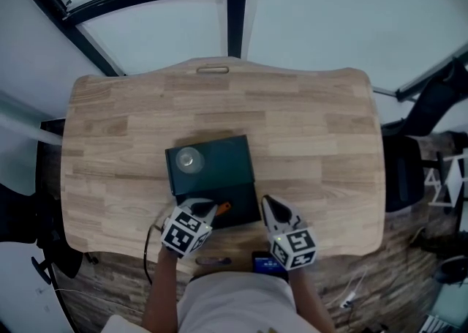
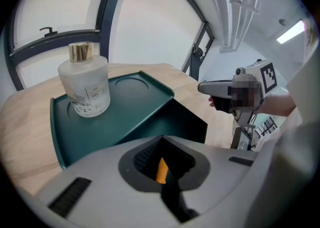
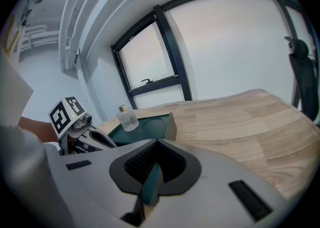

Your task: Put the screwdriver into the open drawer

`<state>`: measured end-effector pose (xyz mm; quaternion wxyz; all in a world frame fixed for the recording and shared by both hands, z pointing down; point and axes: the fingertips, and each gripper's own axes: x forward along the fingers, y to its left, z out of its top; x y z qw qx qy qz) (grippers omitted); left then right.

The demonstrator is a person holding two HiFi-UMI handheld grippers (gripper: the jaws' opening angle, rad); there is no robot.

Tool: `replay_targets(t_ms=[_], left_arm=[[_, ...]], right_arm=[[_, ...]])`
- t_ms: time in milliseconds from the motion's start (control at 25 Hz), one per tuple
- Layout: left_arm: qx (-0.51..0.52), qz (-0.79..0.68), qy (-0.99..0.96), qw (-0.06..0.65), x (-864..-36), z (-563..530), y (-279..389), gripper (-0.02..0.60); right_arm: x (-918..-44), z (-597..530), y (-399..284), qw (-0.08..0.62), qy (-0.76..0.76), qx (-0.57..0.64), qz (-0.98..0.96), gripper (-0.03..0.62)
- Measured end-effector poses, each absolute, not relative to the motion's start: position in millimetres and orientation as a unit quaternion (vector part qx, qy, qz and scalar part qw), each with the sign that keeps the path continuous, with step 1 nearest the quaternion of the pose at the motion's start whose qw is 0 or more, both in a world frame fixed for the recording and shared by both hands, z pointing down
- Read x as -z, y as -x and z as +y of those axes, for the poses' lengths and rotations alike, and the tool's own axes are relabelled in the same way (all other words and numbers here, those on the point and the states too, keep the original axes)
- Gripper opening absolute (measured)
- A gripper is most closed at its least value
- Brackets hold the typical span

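With left gripper (image 1: 213, 209) clamped on the orange-handled screwdriver (image 2: 161, 170), just over the open drawer (image 1: 245, 211), and right gripper (image 1: 269, 206) pinched on a thin green edge, seemingly that drawer's: lower level, clear the front rim, then release. Keep off the glass bottle (image 1: 189, 159) atop the cabinet (image 1: 223, 156); plenty of bare wooden table (image 1: 329, 141) rightward.

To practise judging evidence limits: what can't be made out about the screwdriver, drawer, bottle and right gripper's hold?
Screwdriver: left gripper view, only an orange bit shows; the left gripper's fingers hide the rest.
Drawer interior: head view, dark and partly covered by both grippers.
Bottle label: left gripper view, print too small.
Green piece in the right gripper's fingers: right gripper view, mostly hidden, unidentifiable.
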<state>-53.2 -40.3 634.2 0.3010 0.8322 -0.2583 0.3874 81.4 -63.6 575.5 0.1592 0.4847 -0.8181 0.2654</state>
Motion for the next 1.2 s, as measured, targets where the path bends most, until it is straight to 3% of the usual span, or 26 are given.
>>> replay_targets(t_ms=[520,1200], left_arm=[[-0.288,-0.372,-0.854,0.221,-579,-55,64,0.000],[-0.165,-0.465,-0.862,0.119,-492,-46,86,0.000]], right_arm=[[-541,-50,-68,0.164,-0.498,-0.204,-0.827,-0.003],[-469,-35,-59,0.110,-0.524,-0.082,-0.841,-0.003]])
